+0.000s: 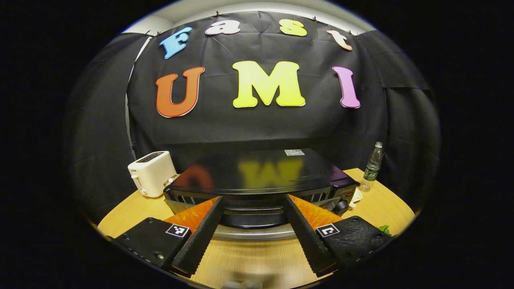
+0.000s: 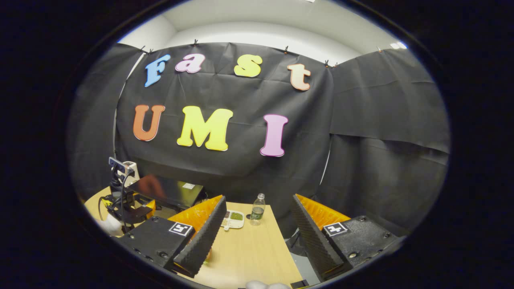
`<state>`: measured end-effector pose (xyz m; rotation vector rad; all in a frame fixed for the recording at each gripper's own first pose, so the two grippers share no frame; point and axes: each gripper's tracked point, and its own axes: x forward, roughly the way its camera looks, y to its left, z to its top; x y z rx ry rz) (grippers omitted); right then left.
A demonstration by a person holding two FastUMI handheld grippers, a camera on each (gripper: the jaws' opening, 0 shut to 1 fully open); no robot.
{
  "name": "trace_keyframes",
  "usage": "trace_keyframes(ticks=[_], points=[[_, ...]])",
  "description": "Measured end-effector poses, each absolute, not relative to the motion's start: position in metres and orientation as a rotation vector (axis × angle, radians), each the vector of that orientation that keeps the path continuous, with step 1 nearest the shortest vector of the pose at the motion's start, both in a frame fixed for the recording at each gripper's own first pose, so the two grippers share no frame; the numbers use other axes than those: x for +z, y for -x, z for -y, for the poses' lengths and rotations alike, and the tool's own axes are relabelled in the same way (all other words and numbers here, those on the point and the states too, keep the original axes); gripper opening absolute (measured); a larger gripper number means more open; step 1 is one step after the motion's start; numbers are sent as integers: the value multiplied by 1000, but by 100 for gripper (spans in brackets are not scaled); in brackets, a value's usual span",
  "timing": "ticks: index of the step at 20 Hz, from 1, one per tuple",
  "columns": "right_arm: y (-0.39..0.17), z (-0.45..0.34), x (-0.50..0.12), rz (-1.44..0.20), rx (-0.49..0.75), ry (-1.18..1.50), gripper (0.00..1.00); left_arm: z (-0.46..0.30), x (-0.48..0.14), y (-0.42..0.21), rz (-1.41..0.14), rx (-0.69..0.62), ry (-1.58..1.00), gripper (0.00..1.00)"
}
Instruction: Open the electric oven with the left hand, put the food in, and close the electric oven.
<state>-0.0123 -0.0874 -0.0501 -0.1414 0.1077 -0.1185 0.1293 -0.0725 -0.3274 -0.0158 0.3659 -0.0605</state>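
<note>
In the left gripper view my left claw [image 1: 253, 224] is spread wide and holds nothing, its two fingers splayed across the bottom of the frame. I judge I keep it that wide so the jaws can take the oven's handle between them, since the door is mine to open with this hand. The handle [image 1: 257, 233], a pale bar along the lower front of the oven [image 1: 261, 176], lies right between my fingers at lower centre, very near but not yet pinched; whether it touches a pad I cannot tell. The door looks closed. Behind the oven, a toaster [image 1: 151, 172] stands at centre left and a bottle [image 1: 373, 164] at centre right, both on the worktop [image 1: 249, 261].

In the right gripper view my right claw [image 2: 257, 228] is likewise wide and empty, hanging over bare worktop, waiting, I judge, for the door. Farther up the frame, between its fingers, a small tray of food [image 2: 235, 218] sits just beside the bottle. The oven lies at left, well apart from this claw.
</note>
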Motion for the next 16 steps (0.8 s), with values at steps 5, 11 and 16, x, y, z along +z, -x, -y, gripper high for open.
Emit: trace_keyframes(ticks=[5,11,16], points=[[16,82,-56,-117,-90,139,100,72,-338,-94,-391,-62,14,99],[26,80,-67,-136,-68,144,100,71,-360,-56,-427,-64,12,99],[34,79,-82,-166,-56,154,100,71,-386,-27,-480,-61,12,99]])
